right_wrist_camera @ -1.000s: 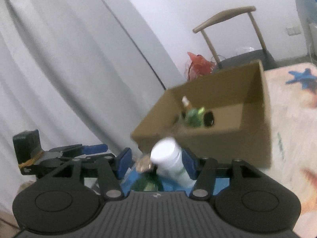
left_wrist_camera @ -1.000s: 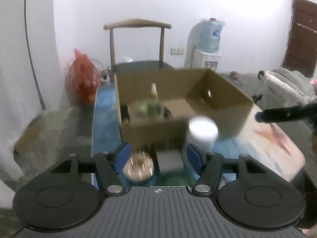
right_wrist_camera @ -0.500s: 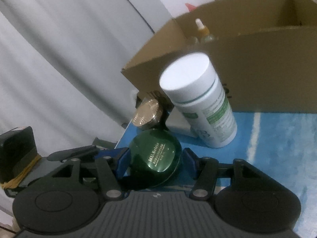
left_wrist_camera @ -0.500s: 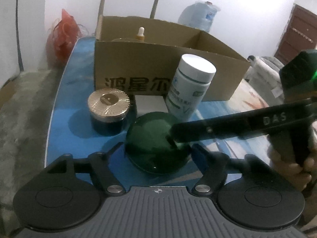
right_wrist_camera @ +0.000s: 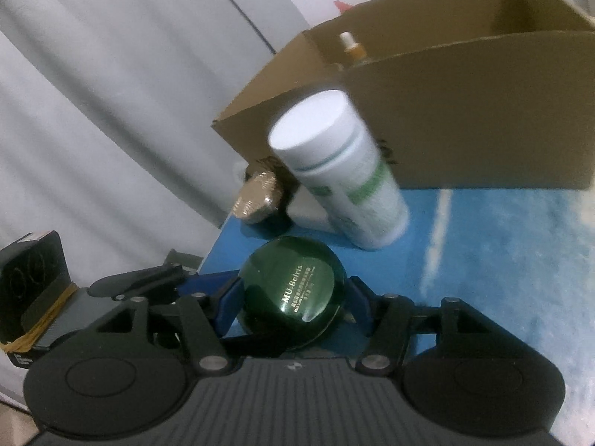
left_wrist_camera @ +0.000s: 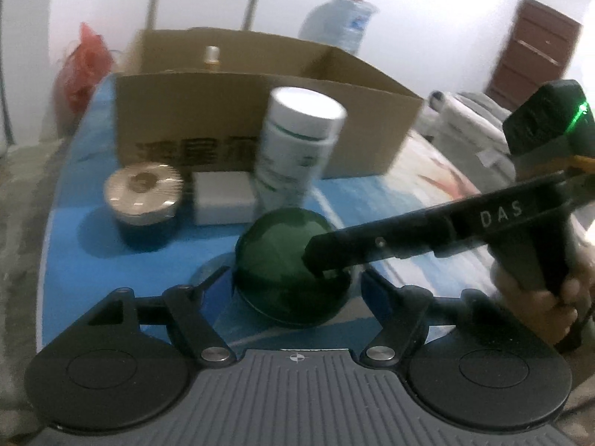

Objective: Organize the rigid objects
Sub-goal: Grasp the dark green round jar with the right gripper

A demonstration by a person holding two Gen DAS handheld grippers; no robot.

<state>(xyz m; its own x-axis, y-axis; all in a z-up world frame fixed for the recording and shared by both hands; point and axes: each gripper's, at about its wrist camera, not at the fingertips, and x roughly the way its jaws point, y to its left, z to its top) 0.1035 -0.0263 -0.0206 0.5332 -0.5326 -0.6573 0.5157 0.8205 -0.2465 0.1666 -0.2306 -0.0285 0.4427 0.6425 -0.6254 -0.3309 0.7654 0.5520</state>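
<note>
Right wrist view has the right gripper [right_wrist_camera: 293,306] straddling the round green jar [right_wrist_camera: 293,299] on the blue table [right_wrist_camera: 502,260], blue pads sitting right at its sides. Looks like they're touching, but I honestly can't tell if it's clamped yet. Left wrist view shows the left gripper [left_wrist_camera: 293,290] spread wide, low behind the same green jar [left_wrist_camera: 275,256], not holding anything. Just past the jar stands a white bottle [right_wrist_camera: 338,171] with a green label, and beside it a small white box [left_wrist_camera: 223,197] and a gold-lidded jar [left_wrist_camera: 143,195]. Behind all that is an open cardboard box [right_wrist_camera: 465,119] with a dropper bottle [right_wrist_camera: 351,46] poking up inside.
</note>
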